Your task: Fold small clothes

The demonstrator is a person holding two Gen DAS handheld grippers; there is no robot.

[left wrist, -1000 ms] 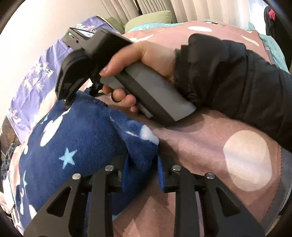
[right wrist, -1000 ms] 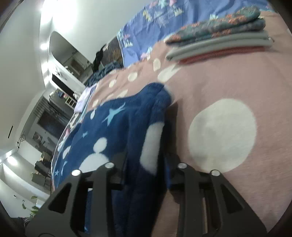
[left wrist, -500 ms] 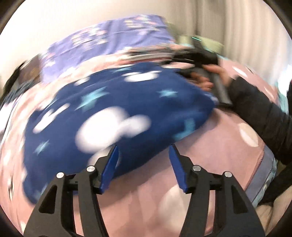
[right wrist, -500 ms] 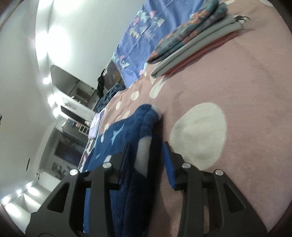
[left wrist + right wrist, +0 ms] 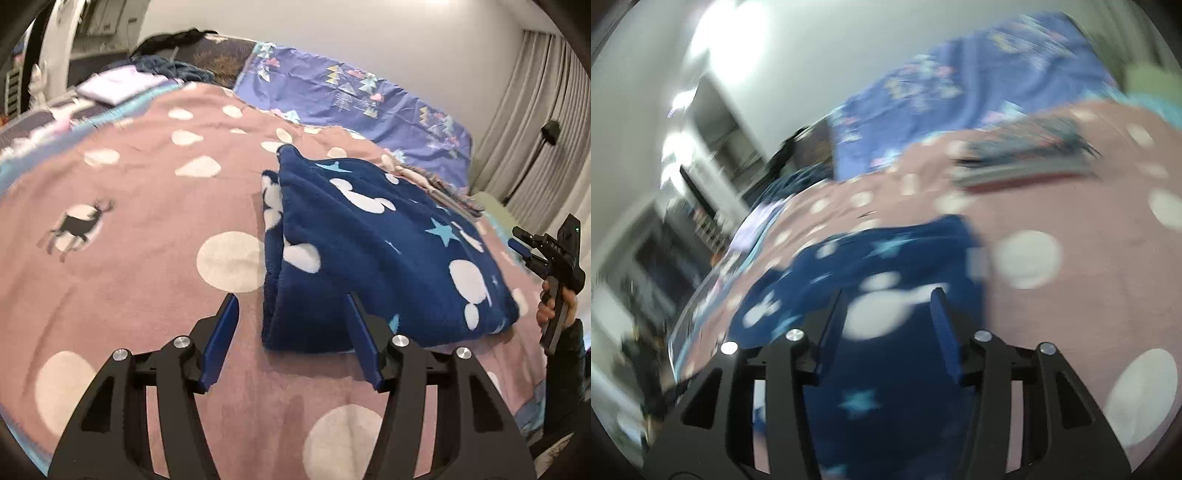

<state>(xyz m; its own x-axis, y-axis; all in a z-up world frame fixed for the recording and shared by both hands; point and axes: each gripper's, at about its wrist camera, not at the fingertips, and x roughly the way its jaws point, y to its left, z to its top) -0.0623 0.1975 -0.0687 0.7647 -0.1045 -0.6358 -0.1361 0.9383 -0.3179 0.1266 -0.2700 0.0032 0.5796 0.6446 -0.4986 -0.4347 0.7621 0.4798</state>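
Note:
A navy fleece garment (image 5: 376, 243) with white shapes and light-blue stars lies folded on the pink dotted bedspread (image 5: 155, 206). My left gripper (image 5: 291, 336) is open and empty, just in front of the garment's near left corner. My right gripper (image 5: 888, 321) is open and empty above the garment (image 5: 886, 332); that view is blurred. The right gripper also shows in the left wrist view (image 5: 543, 254), held off the garment's right edge.
A stack of folded clothes (image 5: 1027, 162) lies further back on the bedspread. A purple patterned sheet (image 5: 354, 99) covers the far side. Loose clothes (image 5: 122, 85) lie at the far left. Curtains (image 5: 543, 122) hang at the right.
Both grippers let go of the garment and opened. The left gripper pulled back to the garment's near corner. The right gripper lifted away and is still moving.

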